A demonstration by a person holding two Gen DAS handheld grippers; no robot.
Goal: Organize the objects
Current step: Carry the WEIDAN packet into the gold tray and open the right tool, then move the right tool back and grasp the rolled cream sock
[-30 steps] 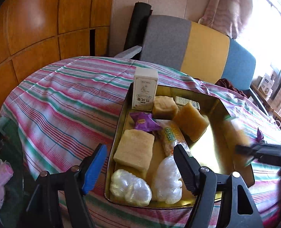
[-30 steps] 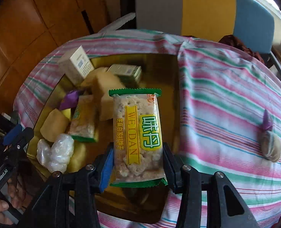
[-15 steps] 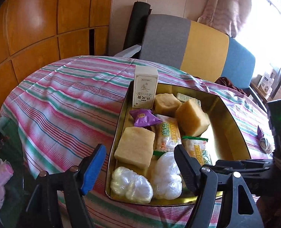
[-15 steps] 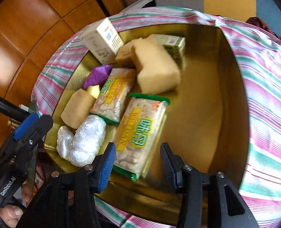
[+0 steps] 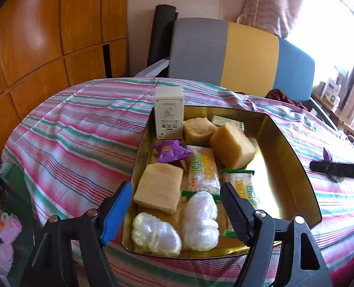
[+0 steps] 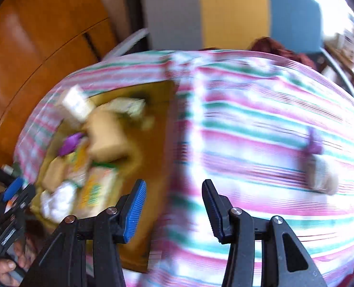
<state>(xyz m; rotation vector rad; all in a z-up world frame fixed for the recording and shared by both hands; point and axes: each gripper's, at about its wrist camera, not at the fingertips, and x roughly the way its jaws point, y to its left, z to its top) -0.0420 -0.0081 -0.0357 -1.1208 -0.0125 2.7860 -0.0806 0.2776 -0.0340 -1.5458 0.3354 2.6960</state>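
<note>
Change since earlier frame: right tongs (image 6: 173, 211) no longer hold the WEIDAN cracker packet (image 5: 245, 192); I see it lying in the gold tray (image 5: 294, 167), and the right tongs have swung away over the striped tablecloth (image 6: 260, 143).
Right tongs: jaws apart, nothing between them; the right wrist view is motion-blurred.
Left tongs (image 5: 177, 211): jaws apart, nothing between them, hovering above the tray's near edge.
Tray contents, near edge: two clear-wrapped white bundles (image 5: 177, 229) side by side.
Tray contents, middle: a flat tan block (image 5: 159, 191), a second cracker packet (image 5: 203, 173) just beside the released one, and a purple sachet (image 5: 171, 151).
Tray contents, far end: a white carton (image 5: 169, 116) standing upright, two tan cubes (image 5: 232, 148), and a small green-printed box (image 5: 227, 122) behind them.
Outside the tray: a purple-tipped wrapped item (image 6: 319, 167) lies on the tabletop, well apart from the tray; too blurred for me to identify.
Background: a grey, yellow and blue chair (image 5: 239, 52) stands behind the tabletop.
</note>
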